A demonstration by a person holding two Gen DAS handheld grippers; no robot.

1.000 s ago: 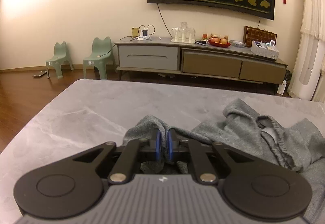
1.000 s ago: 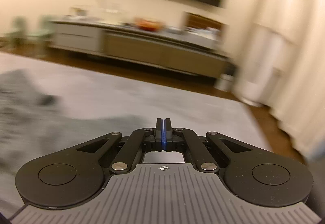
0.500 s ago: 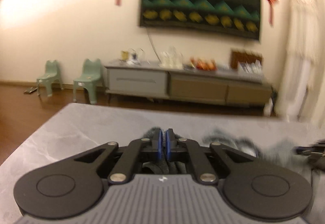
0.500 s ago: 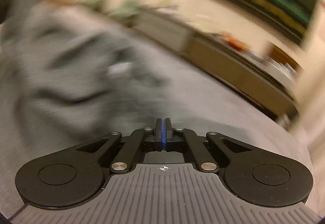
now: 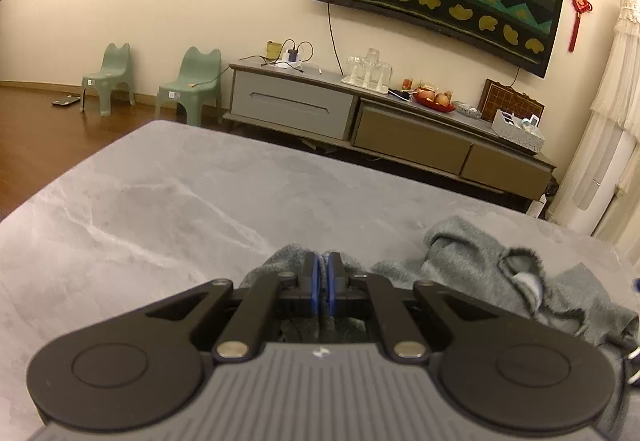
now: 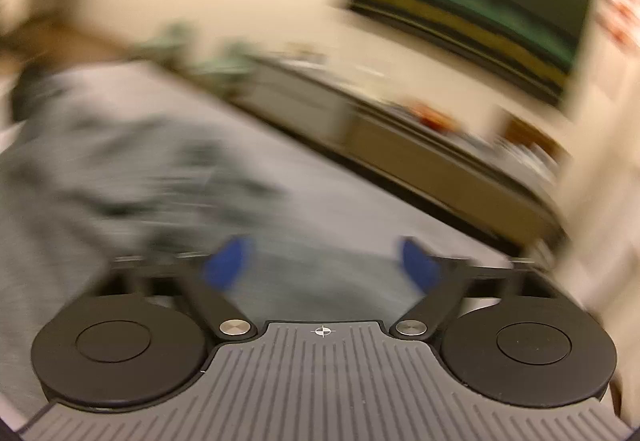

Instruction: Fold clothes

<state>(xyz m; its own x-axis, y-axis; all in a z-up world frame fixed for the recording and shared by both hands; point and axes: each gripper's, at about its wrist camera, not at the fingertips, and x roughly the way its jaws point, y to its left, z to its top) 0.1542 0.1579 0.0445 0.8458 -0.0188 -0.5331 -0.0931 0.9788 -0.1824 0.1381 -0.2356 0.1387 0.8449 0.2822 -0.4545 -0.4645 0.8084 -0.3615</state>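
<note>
Grey clothes point(image 5: 492, 269) lie bunched on the marble table point(image 5: 168, 201). Left gripper point(image 5: 321, 277) pinches one edge tight. Right gripper point(image 6: 324, 261) has just sprung wide with nothing inside. Next it needs another edge to grab.

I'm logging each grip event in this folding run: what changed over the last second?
The right gripper swung toward the crumpled grey knit garment and its jaws have just been opening, nothing between them. Unchanged: the left gripper stays pinched on the garment's edge on the grey marble table.
</note>
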